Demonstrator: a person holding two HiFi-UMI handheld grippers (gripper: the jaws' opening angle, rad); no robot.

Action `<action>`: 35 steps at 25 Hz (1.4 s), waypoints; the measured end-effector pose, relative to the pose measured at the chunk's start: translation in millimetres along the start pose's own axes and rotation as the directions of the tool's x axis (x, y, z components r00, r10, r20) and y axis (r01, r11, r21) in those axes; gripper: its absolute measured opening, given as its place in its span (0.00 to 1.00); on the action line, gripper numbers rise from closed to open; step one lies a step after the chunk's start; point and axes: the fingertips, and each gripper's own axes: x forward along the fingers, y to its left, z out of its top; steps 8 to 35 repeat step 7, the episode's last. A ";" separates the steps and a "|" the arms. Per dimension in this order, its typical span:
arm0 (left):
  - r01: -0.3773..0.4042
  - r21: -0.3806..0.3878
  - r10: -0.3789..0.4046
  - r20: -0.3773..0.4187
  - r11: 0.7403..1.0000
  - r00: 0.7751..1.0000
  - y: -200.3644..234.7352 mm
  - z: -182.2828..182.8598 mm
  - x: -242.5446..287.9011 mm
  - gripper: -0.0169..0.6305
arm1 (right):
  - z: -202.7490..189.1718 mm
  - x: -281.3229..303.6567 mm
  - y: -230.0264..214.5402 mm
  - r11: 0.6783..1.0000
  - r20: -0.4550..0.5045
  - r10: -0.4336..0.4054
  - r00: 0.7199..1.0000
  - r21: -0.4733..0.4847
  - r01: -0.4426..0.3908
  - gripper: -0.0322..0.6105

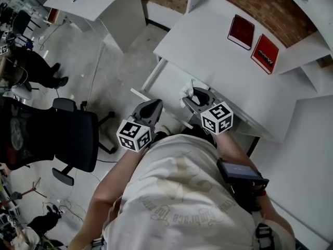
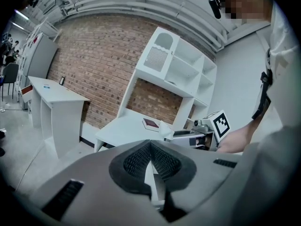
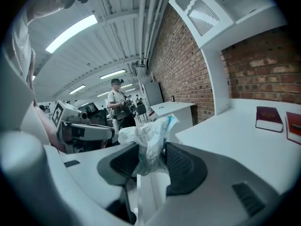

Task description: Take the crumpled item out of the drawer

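Because the fingers (image 3: pixel 183 166) of the right gripper (image 3: pixel 150 164) are closed onto it from both sides, the crumpled item (image 3: pixel 149 135) is kept pinched at its lower part, while its upper part is left standing free above the pads. A grip this narrow is judged enough, since the item looks thin, light and easily squashed. It is seen as a white, much-wrinkled wad of film or paper, faintly blue along its top edge. In the head view it shows as a small pale tuft (image 1: pixel 187 90) in the air just beside the near edge of the table (image 1: pixel 218 61). The drawer itself cannot be made out with certainty beneath the grippers, so the item is only judged to be clear of it. The fingers (image 2: pixel 164 161) of the left gripper (image 2: pixel 150 149) are brought together on nothing, and that gripper is held alongside, apart from the item, apparently unneeded for so slight a load. Two red books (image 1: pixel 241 31) lie far back on the table, well apart from the item.
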 end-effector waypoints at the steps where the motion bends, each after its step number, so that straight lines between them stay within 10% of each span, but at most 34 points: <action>1: 0.003 0.005 -0.003 0.000 1.000 1.000 -0.8 1.1 0.5 0.06 | -0.3 -1.0 -0.2 1.000 0.005 -0.002 1.000 0.004 0.002 0.34; 35: 0.021 0.021 -0.021 -0.025 1.000 0.999 -12.6 -5.0 -4.0 0.06 | -15.8 -11.0 8.9 1.000 -0.002 -0.011 1.000 0.028 0.011 0.34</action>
